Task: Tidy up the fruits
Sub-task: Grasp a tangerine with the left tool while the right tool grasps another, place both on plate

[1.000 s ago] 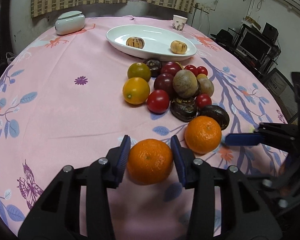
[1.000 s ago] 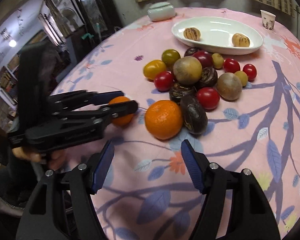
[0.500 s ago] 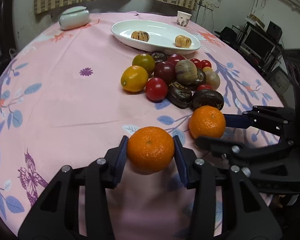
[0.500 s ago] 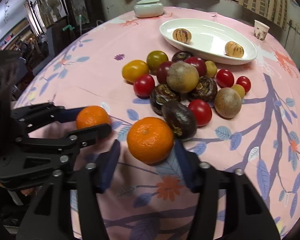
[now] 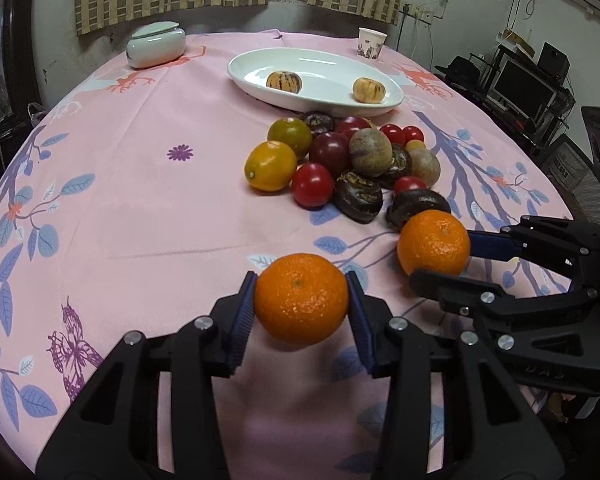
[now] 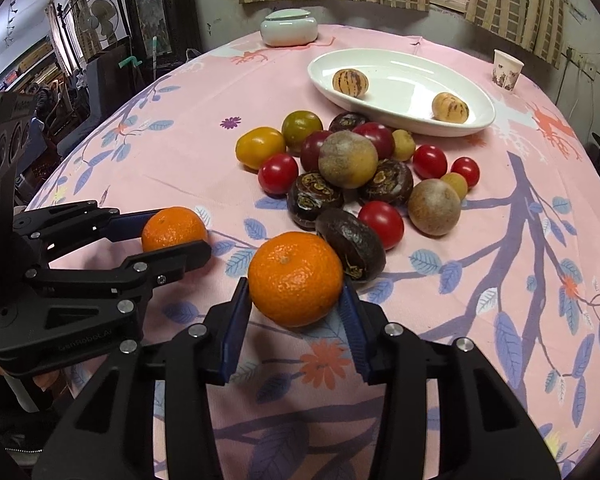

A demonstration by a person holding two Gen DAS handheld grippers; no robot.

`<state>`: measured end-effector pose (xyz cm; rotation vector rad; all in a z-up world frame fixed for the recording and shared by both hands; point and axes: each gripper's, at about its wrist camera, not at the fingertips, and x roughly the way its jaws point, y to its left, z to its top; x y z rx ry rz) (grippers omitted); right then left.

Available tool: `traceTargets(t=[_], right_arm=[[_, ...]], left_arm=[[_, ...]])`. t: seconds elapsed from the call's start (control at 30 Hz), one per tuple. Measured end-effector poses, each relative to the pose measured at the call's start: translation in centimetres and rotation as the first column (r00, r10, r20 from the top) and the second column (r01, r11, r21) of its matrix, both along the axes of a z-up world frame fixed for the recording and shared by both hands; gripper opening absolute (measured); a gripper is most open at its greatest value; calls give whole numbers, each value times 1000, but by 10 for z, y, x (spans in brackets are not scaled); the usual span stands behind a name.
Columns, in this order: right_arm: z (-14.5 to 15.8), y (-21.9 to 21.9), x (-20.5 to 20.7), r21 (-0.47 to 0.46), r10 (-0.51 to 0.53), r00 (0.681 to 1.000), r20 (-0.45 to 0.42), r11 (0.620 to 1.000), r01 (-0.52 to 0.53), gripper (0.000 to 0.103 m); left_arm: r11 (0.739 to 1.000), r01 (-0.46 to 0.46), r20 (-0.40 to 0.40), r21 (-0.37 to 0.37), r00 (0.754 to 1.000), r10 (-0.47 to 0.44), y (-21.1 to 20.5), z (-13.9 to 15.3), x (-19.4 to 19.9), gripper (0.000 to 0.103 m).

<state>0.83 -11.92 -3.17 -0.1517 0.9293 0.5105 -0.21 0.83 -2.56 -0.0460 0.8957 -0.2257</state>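
1. We are pinching one mandarin (image 5: 301,298) in the left gripper (image 5: 301,308), its blue pads (image 5: 245,312) pressing on both sides of the fruit, which is sitting near the close edge of the pink tablecloth (image 5: 140,208).
2. We are gripping a second mandarin (image 6: 295,278) in the right gripper (image 6: 296,296); its jaws have just been closing, and both pads (image 6: 236,320) are now lying against the fruit's flanks.
3. This second mandarin is touching a dark, wrinkled fruit (image 6: 350,244) at the near end of the heap.
4. We are seeing each gripper from the other's camera: the right one is reaching in from the right of the left view, the left one from the left of the right view, each with its mandarin between the fingers.
5. The rest of the fruit is lying bunched in the middle of the cloth: red tomatoes (image 6: 278,173), a yellow fruit (image 6: 260,147), a greenish one (image 6: 301,127), brown round ones (image 6: 348,159) and more dark wrinkled ones.
6. Just beyond the heap a white oval dish (image 6: 400,80) is holding two striped yellowish fruits (image 6: 350,82), well apart from each other.
7. A white lidded jar (image 6: 289,28) and a paper cup (image 6: 507,70) are standing at the far edge.
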Motion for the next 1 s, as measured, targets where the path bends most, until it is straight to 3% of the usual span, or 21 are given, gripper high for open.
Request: traceTargets(t=[0.3,0.57,0.8,1.0], right_arm=[[24,-18,-11,-37,-41,994,104,998,45,45],[41,-40,3,-37,-98,983,158,994,105,45],[72,-48,38,-51,-114,959,261,990,131,45],[90,-54,112,-31,-122,949,291,990,137,45]], left_arm=[[1000,-16,30,0,999,16,1,16,1,44],[1000,-9,49,8,999,9,-5,35,19,44],[998,-7,135,61,991,-2,-21,77,70,44],[997,-14,157,77,988,2,-36,100,149,44]])
